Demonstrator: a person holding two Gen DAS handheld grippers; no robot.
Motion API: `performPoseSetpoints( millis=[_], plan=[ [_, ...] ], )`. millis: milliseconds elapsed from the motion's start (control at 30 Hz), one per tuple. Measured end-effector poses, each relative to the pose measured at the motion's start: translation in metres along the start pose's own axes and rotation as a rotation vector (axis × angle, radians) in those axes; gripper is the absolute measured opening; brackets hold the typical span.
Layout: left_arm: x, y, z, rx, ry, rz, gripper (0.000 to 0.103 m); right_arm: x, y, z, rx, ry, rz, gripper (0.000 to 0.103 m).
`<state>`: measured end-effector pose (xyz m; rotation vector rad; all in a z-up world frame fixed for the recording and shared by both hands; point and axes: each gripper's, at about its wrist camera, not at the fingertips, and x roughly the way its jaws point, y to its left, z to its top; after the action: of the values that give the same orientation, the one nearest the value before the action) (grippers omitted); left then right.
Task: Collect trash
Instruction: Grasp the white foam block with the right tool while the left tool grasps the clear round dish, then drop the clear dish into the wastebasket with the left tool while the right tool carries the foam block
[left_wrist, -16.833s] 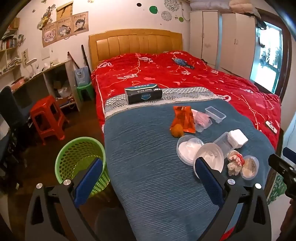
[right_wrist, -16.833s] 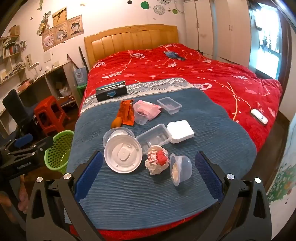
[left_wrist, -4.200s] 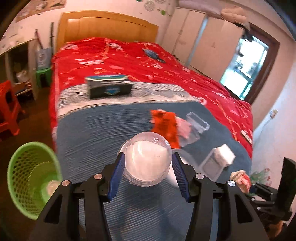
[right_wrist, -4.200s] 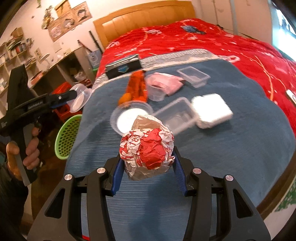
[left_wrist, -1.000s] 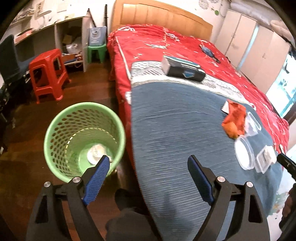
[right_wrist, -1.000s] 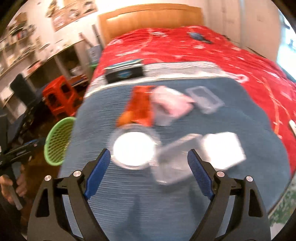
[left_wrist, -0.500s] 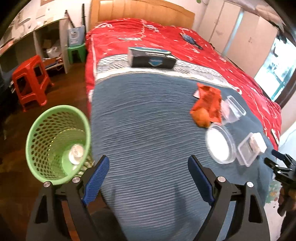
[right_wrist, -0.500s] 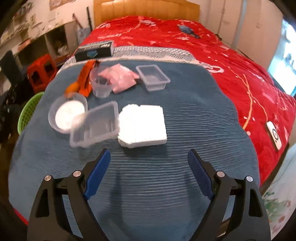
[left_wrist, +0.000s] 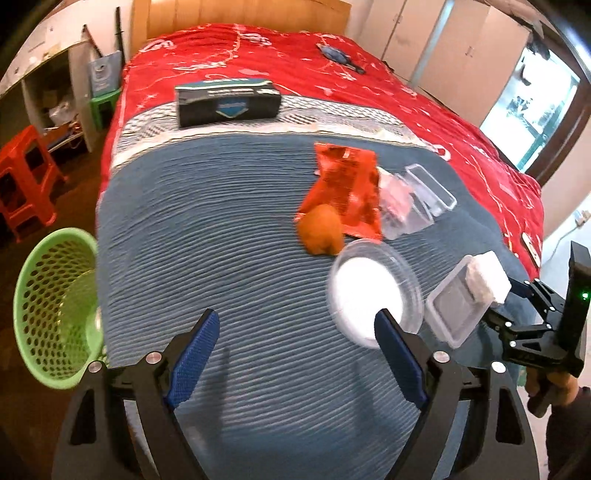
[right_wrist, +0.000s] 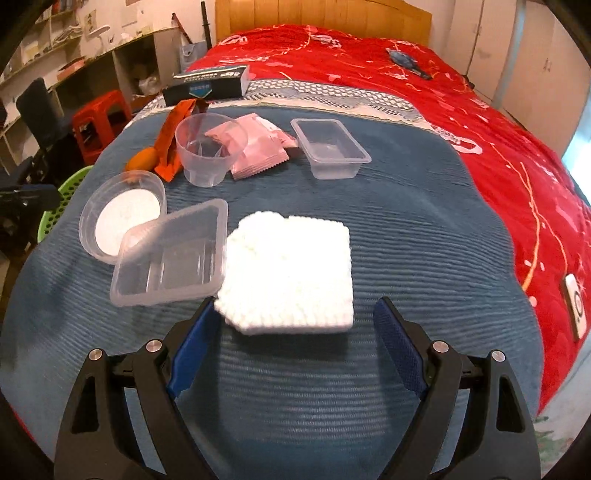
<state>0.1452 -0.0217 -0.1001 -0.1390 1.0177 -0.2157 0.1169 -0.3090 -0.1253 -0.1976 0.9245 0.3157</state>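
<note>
Trash lies on the blue blanket (left_wrist: 229, 229). In the left wrist view I see a round clear tub (left_wrist: 373, 291), an orange fruit (left_wrist: 320, 230), a red wrapper (left_wrist: 347, 184) and a clear tray (left_wrist: 458, 310). My left gripper (left_wrist: 295, 321) hovers over bare blanket; its jaws are closing slightly with nothing between them. My right gripper (right_wrist: 295, 317) is open, and the near edge of the white foam block (right_wrist: 291, 266) lies between its fingers, untouched by the pads. Beside the block are the clear tray (right_wrist: 173, 254) and round tub (right_wrist: 123, 218).
A green basket (left_wrist: 55, 306) stands on the floor left of the bed. Farther back lie a clear cup (right_wrist: 207, 147), a pink packet (right_wrist: 258, 147), a small clear tub (right_wrist: 330, 146) and a black box (left_wrist: 227, 99). A remote (right_wrist: 576, 306) rests on the red quilt.
The left gripper swung right, away from the basket and toward the trash on the blanket. The right gripper sank and came closer to the foam block, which now sits between its fingers.
</note>
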Motion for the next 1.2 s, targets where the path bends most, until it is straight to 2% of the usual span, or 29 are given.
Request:
performPoseSetpoints(
  millis=[67, 200, 367, 433, 500, 600, 667, 733, 933, 1200],
  plan=[
    [0.009, -0.007, 0.004, 0.013, 0.013, -0.015, 0.075, 0.001, -0.001, 0.001, 0.002, -0.009, 0.004, 0.085],
    [0.023, -0.018, 0.010, 0.044, 0.026, -0.011, 0.072, 0.000, -0.004, 0.003, 0.021, -0.024, 0.017, 0.083],
    [0.041, -0.026, 0.012, 0.085, 0.053, -0.002, 0.060, -0.003, -0.010, 0.002, 0.053, -0.036, 0.015, 0.067],
    [0.046, -0.028, 0.012, 0.098, 0.053, 0.013, 0.057, -0.006, -0.013, 0.001, 0.074, -0.040, 0.022, 0.063],
    [0.047, -0.028, 0.012, 0.104, 0.048, 0.023, 0.053, -0.009, -0.017, 0.000, 0.093, -0.043, 0.021, 0.063],
    [0.047, -0.029, 0.013, 0.115, 0.034, 0.033, 0.036, -0.015, -0.020, -0.004, 0.116, -0.054, 0.015, 0.063],
    [0.046, -0.029, 0.013, 0.122, 0.026, 0.038, 0.019, -0.019, -0.022, -0.006, 0.136, -0.060, 0.013, 0.063],
    [0.044, -0.029, 0.014, 0.126, 0.017, 0.034, 0.007, -0.025, -0.023, -0.008, 0.157, -0.067, 0.014, 0.063],
    [0.028, -0.025, 0.009, 0.100, -0.016, 0.016, 0.005, -0.049, -0.016, -0.012, 0.186, -0.105, 0.010, 0.063],
    [-0.020, 0.006, 0.000, 0.026, -0.107, 0.001, 0.005, -0.078, 0.010, -0.003, 0.215, -0.155, 0.076, 0.063]
  ],
)
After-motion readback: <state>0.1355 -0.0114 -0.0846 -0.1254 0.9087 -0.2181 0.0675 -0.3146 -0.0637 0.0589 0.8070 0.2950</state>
